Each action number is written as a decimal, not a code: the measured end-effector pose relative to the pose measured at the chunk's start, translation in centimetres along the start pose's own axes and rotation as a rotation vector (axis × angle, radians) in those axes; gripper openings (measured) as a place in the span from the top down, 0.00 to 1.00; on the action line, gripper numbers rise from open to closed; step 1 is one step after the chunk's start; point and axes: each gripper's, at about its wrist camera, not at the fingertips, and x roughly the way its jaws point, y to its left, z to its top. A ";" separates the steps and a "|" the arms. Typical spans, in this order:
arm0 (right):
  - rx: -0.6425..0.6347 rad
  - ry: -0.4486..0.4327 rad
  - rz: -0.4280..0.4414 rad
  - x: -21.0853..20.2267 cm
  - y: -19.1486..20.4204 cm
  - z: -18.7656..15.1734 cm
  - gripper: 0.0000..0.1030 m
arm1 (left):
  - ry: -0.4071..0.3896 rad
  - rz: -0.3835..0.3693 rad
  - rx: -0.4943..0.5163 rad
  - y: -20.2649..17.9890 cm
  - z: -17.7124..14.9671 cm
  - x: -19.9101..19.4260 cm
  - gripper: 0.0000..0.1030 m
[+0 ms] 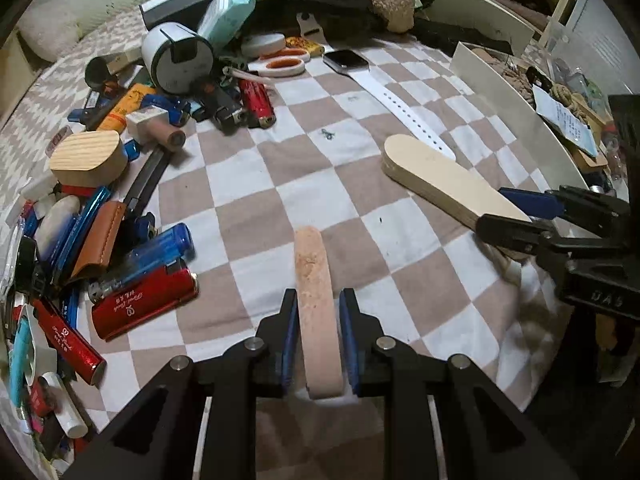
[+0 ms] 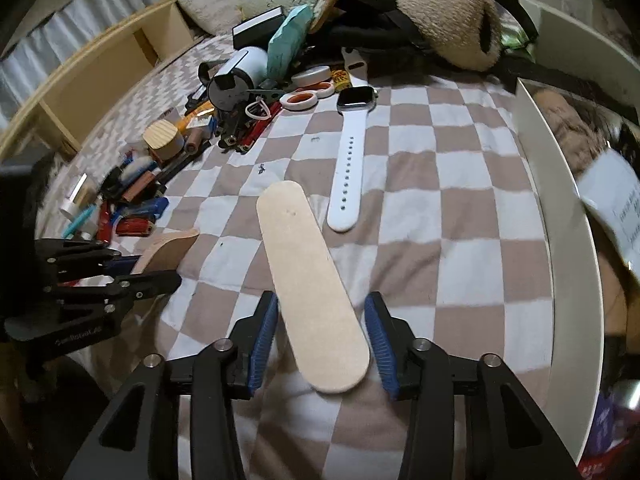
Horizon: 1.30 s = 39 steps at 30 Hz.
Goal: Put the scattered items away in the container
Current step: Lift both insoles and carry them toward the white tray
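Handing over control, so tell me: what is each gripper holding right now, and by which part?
The left gripper clamps the pinkish insole edge-on near its end. The right gripper straddles the flat wooden insole, pads apparently clear.

black angular left claw (image 1: 319,334), right claw (image 2: 320,340); blue ribbed pads, silver pivot screws.

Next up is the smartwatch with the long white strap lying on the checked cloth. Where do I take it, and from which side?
Grip the smartwatch with the long white strap across the strap's middle, coming from above with the tongs over its two long edges. It lies flat and straight on the checked cloth, with bare cloth along both strap edges. The dark square case is wider and sits near the orange-handled scissors.
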 end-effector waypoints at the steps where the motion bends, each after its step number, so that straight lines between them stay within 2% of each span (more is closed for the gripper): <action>1: -0.016 -0.001 -0.013 0.2 0.2 0.2 0.50 | -0.012 0.003 -0.006 -0.1 -0.1 0.1 0.80; 8: -0.109 -0.018 -0.097 1.4 1.6 0.6 0.50 | -0.087 0.016 -0.048 -0.4 -0.5 0.5 0.80; 11: -0.135 -0.033 -0.122 1.5 2.0 0.4 0.53 | -0.128 0.041 -0.059 -0.8 -1.0 0.4 0.79; 15: -0.118 -0.042 -0.122 1.2 2.0 0.2 0.57 | -0.161 0.085 -0.064 -1.3 -1.4 0.3 0.77; 21: -0.068 -0.055 -0.116 0.7 2.0 -0.3 0.62 | -0.159 0.058 -0.173 -0.5 -1.6 0.1 0.77; 24: -0.037 -0.063 -0.102 0.3 1.7 -0.7 0.63 | -0.177 0.070 -0.173 -0.7 -1.8 0.0 0.78; 28: -0.026 -0.069 -0.098 0.0 1.8 -1.0 0.64 | -0.205 0.093 -0.188 -1.1 -2.2 -0.3 0.84; 39: -0.004 -0.088 -0.068 -1.1 1.6 -1.6 0.66 | -0.243 0.132 -0.204 -2.2 -3.0 -1.1 0.86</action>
